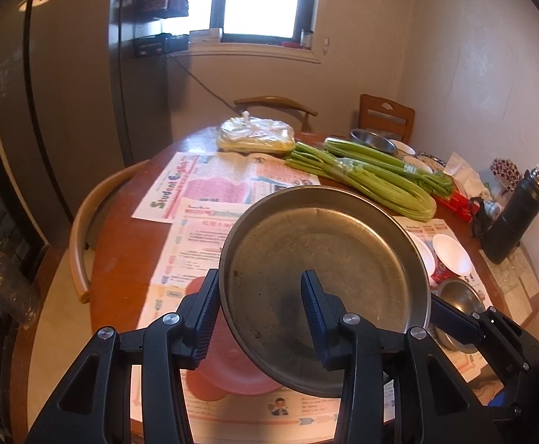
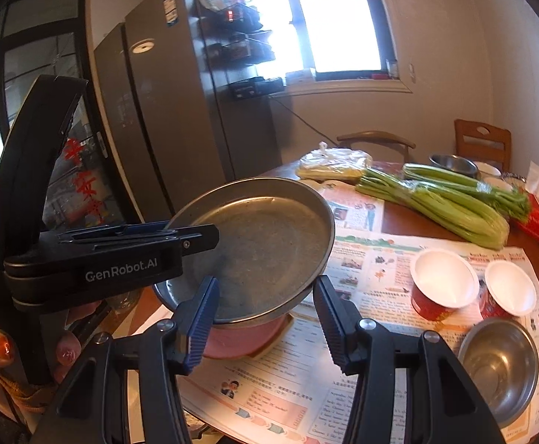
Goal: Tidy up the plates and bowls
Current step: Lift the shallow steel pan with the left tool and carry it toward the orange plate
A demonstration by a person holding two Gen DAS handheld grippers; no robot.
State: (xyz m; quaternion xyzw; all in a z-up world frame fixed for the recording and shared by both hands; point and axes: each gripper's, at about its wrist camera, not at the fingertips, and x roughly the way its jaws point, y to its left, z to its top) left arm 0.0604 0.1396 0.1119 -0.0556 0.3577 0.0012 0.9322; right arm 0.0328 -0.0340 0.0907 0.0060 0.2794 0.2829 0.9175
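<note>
Two grippers bracket one round steel plate (image 1: 324,259) at frame centre, tilted with its hollow face toward the cameras above a pink plate (image 2: 243,336) on the worktop (image 1: 128,255): left gripper (image 1: 260,318) fingers grip its near rim, right gripper (image 2: 265,325) fingers straddle its lower edge, contact unclear.

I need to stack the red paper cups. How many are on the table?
2. Both stand side by side on the newspaper right of the metal plate: one nearer it, one further right, behind the steel bowl. More could be hidden behind the plate.
</note>
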